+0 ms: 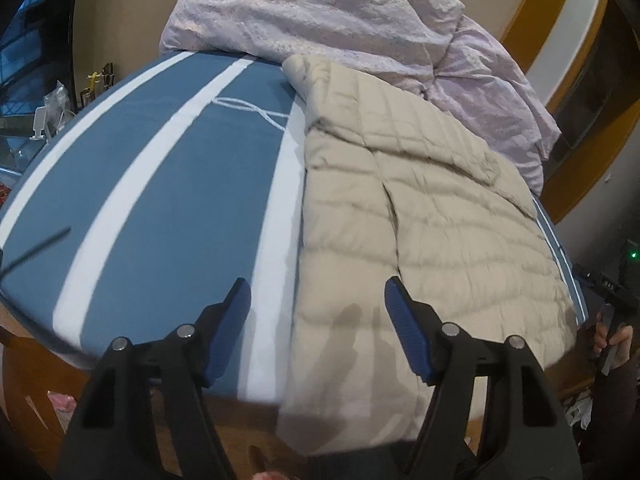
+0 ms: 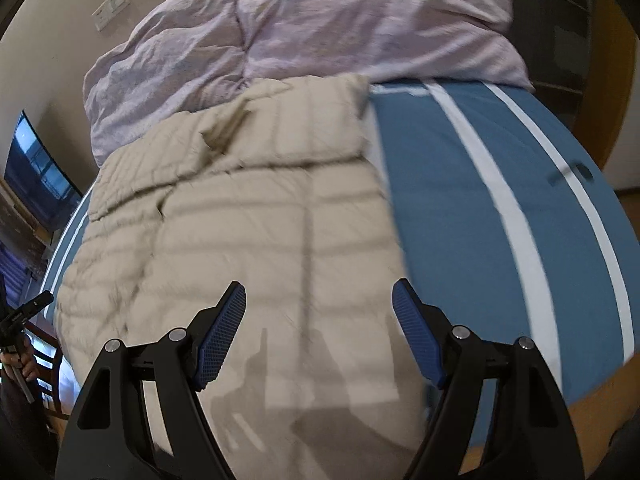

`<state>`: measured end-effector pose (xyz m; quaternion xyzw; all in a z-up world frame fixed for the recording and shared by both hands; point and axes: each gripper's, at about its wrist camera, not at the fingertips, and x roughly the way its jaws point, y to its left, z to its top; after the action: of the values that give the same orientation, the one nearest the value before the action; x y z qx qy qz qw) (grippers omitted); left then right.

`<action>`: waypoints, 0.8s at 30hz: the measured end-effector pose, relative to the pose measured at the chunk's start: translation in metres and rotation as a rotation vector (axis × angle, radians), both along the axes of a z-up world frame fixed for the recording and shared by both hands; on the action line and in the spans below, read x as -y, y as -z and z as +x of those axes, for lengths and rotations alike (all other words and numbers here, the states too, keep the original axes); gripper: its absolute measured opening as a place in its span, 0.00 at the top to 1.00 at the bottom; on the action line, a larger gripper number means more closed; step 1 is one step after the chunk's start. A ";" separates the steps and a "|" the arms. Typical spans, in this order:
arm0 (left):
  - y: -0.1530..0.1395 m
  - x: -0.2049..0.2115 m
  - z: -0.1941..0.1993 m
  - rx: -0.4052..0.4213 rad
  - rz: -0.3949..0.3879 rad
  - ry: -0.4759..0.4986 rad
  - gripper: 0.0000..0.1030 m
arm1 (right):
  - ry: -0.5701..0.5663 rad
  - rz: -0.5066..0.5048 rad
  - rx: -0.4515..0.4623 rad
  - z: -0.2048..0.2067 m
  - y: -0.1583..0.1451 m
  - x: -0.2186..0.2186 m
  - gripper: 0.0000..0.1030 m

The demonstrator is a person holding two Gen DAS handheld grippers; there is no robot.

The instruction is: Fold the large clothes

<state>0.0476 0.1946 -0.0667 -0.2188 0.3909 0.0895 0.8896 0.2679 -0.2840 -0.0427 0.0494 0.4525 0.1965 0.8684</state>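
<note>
A beige quilted puffer jacket lies spread flat on a bed with a blue and white striped sheet. In the right wrist view the jacket fills the left and middle, its hem hanging over the near bed edge. My left gripper is open and empty, held above the jacket's near left edge and the white stripe. My right gripper is open and empty, held above the jacket's lower part near its right edge.
A crumpled lilac duvet is piled at the head of the bed, also in the right wrist view. The blue sheet lies bare beside the jacket. A wooden bed frame runs below. A window is at the left.
</note>
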 end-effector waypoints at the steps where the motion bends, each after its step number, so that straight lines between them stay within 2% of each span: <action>1: 0.001 0.003 -0.002 0.001 -0.002 0.004 0.35 | 0.010 0.012 -0.007 -0.005 0.005 0.010 0.25; 11: 0.018 0.027 -0.010 -0.013 -0.010 0.028 0.42 | 0.036 0.099 -0.044 -0.029 0.037 0.051 0.26; 16: 0.020 0.033 -0.014 0.000 -0.021 0.032 0.42 | -0.034 0.170 -0.042 -0.038 0.043 0.047 0.31; 18: 0.020 0.034 -0.016 0.008 -0.024 0.034 0.43 | -0.078 0.211 -0.042 -0.042 0.045 0.043 0.37; 22: 0.021 0.039 -0.022 0.029 -0.041 0.039 0.44 | -0.131 0.289 -0.031 -0.048 0.049 0.037 0.38; 24: 0.022 0.041 -0.025 0.037 -0.046 0.041 0.46 | -0.146 0.326 -0.033 -0.049 0.051 0.037 0.43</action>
<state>0.0230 0.1534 -0.0885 -0.2328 0.3806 0.0583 0.8931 0.2185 -0.3208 -0.0936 0.1597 0.4312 0.3289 0.8249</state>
